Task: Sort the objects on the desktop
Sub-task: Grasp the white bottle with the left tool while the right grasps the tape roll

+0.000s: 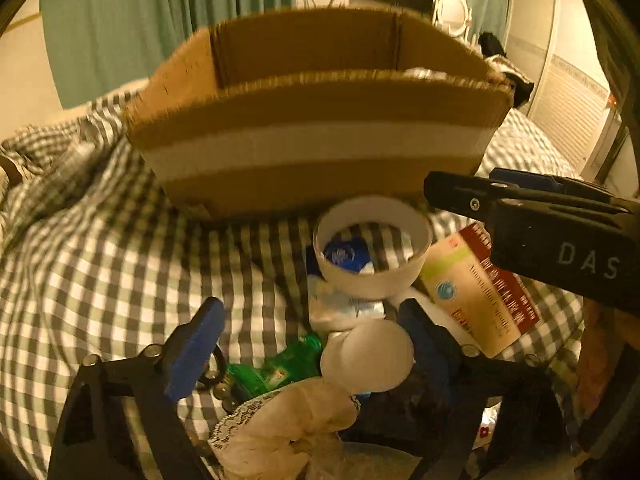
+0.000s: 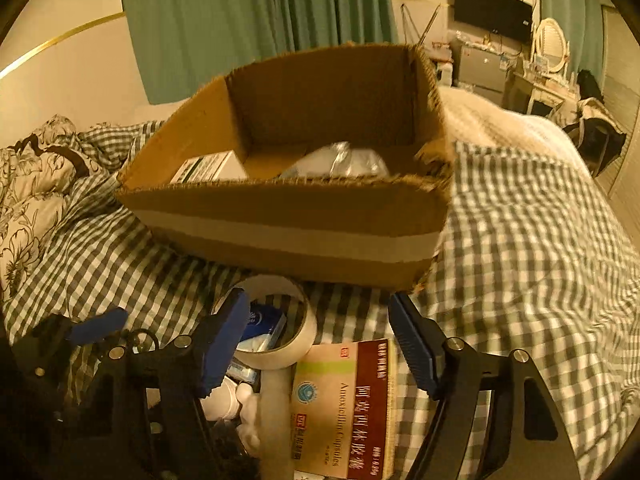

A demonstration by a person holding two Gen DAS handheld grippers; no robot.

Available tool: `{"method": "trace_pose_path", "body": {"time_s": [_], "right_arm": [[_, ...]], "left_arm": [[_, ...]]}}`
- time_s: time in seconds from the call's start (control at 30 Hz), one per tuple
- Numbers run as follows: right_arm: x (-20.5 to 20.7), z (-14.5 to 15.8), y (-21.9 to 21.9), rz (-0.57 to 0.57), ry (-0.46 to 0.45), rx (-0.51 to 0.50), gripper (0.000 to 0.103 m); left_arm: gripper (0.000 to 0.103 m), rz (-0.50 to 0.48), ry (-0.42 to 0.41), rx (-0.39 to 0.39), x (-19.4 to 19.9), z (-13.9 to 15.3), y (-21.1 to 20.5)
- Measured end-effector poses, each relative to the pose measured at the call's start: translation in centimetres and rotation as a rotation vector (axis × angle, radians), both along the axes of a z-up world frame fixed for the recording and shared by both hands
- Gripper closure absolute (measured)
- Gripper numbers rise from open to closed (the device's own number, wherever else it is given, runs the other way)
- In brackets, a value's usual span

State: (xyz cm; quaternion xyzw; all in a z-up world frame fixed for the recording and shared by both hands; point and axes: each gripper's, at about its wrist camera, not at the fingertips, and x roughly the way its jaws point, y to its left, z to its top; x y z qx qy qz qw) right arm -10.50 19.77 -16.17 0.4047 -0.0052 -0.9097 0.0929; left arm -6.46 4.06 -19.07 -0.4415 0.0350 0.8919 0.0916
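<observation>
Desktop objects are still being sorted on the checked bedcover (image 1: 100, 248). A small white box (image 2: 208, 168) and a clear bag (image 2: 340, 162), showing only in the right view, are lying inside the cardboard box (image 2: 288, 216). The tape roll (image 1: 372, 248), medicine box (image 2: 344, 408), green wrapper (image 1: 276, 368) and white bottle (image 1: 366, 356) are waiting outside. Both the left gripper (image 1: 308, 344) and right gripper (image 2: 320, 348) are being held open, gripping nothing.

"DAS" — right claw (image 1: 460, 190)

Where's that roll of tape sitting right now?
The roll of tape lies on the checked bedcover, just in front of the cardboard box. In the right wrist view it sits left of the medicine box, propped on a blue tissue pack.
</observation>
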Motion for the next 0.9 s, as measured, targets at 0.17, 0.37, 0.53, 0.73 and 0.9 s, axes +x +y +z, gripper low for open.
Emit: {"method": "trace_pose_path", "body": {"time_s": [0.17,0.37,0.53,0.73,0.9], "right_arm": [[-1.0,-1.7,-0.5,0.014,-0.046,0.007,0.033],[-2.2,-3.5,-1.5,0.034,-0.095,0.031,0.036],[-3.0,-5.0,-2.0,0.038,-0.133,0.06,0.07],[-2.7,-5.0,-2.0,0.038,-0.131,0.05,0.094],[-2.1,-4.1,-1.4,0.025,-0.108,0.026,0.097]], "left_arm": [[0.022,-0.01,-0.046,-0.006,-0.5,-1.6,0.2],[0.052,-0.045,-0.113,0.038,-0.7,-3.1,0.5],[0.07,-0.08,-0.123,0.058,-0.3,-3.2,1.0],[0.071,-0.086,-0.125,0.058,0.3,-3.0,1.3],[0.071,-0.085,-0.111,0.065,0.9,-2.2,0.9]]}}
